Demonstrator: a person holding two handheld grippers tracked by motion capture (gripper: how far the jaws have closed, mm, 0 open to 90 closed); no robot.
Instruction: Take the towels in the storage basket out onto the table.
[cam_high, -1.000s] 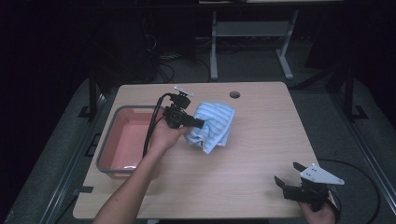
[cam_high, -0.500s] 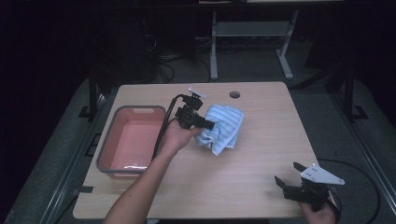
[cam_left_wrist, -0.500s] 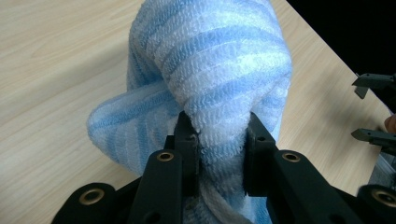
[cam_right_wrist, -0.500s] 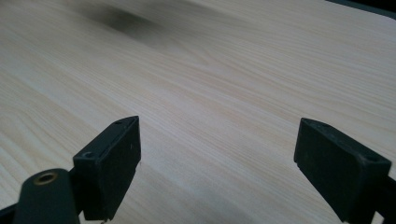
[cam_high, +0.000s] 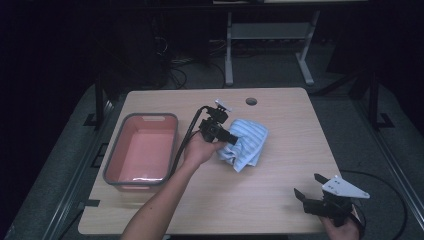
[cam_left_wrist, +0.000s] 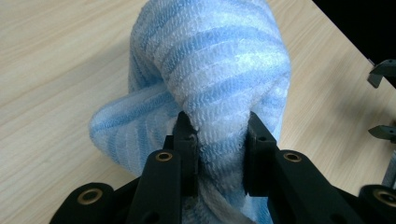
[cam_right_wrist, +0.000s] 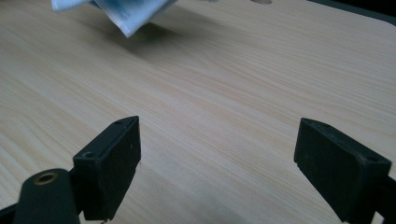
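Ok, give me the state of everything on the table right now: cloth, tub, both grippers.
Blue striped cloth: bunched, pinched by the left gripper, part hanging clear of the table.
Left gripper: shut on the cloth, a fold squeezed between its pads.
Right gripper: open, nothing between its jaws, low near the table's front right corner.
Pink tub: upright, nothing in it.
Table: bare wood around the cloth.

A dim lab or workshop: a wooden bench (cam_high: 280, 200) on grey carpet, cables (cam_high: 192, 75) and a metal stand (cam_high: 267, 35) behind.
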